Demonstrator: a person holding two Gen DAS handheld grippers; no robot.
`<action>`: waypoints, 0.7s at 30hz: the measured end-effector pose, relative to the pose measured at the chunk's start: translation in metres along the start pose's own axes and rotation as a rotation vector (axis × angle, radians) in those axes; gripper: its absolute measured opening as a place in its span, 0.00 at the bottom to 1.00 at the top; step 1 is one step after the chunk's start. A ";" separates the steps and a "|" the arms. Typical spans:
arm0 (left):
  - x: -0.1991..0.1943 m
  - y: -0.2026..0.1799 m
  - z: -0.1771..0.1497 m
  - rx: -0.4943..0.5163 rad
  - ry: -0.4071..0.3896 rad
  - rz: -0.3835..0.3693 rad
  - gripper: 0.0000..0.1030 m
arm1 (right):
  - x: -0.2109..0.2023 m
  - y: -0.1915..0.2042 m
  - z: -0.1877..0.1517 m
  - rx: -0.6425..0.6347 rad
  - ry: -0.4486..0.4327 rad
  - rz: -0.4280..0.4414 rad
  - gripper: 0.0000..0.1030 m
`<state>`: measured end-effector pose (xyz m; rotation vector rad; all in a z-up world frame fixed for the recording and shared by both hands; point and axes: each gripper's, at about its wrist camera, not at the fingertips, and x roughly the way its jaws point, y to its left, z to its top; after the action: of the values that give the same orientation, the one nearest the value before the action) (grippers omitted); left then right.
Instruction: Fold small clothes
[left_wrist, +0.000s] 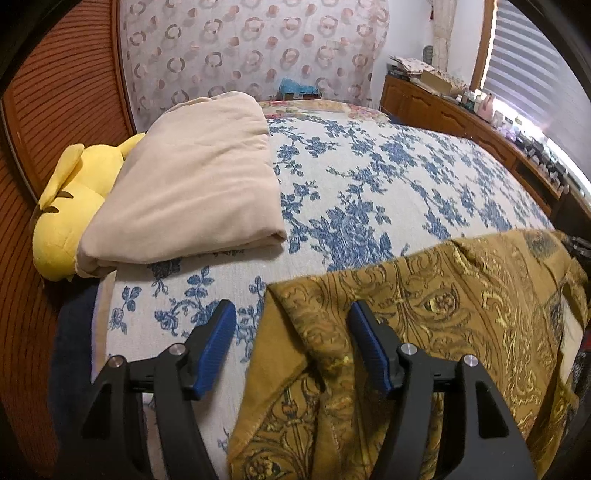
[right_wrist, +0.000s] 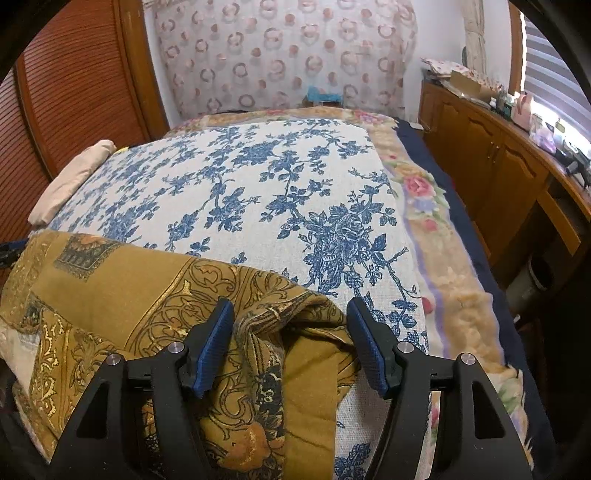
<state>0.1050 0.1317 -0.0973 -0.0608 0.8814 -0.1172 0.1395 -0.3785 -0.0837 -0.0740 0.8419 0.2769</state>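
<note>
A mustard-gold cloth with an ornate scroll print (left_wrist: 443, 295) lies at the near end of a bed covered in white fabric with blue flowers (left_wrist: 369, 177). My left gripper (left_wrist: 291, 310) is open above the cloth's left edge, and a raised fold of the cloth runs between its blue pads without being pinched. In the right wrist view the same cloth (right_wrist: 129, 288) spreads to the left and bunches up at its right end. My right gripper (right_wrist: 290, 306) is open over that bunched end, with the pads apart from the fabric on both sides.
A folded beige blanket (left_wrist: 192, 177) and a yellow plush toy (left_wrist: 62, 221) lie at the bed's left side, by a louvred wooden door (left_wrist: 55, 110). A cluttered wooden cabinet (right_wrist: 498, 155) runs along the right. A floral fleece blanket (right_wrist: 424, 192) edges the bed cover (right_wrist: 258, 184).
</note>
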 end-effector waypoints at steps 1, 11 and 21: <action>0.001 0.001 0.001 -0.006 0.000 -0.003 0.63 | 0.000 0.001 0.000 0.001 0.000 0.001 0.63; -0.003 -0.006 -0.001 0.036 -0.019 -0.051 0.25 | -0.003 0.006 -0.003 -0.007 -0.002 0.021 0.37; -0.067 -0.023 -0.009 0.020 -0.154 -0.145 0.02 | -0.039 0.019 -0.015 0.037 -0.086 0.097 0.09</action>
<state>0.0541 0.1169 -0.0487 -0.1136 0.7218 -0.2532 0.0988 -0.3712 -0.0632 0.0138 0.7660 0.3532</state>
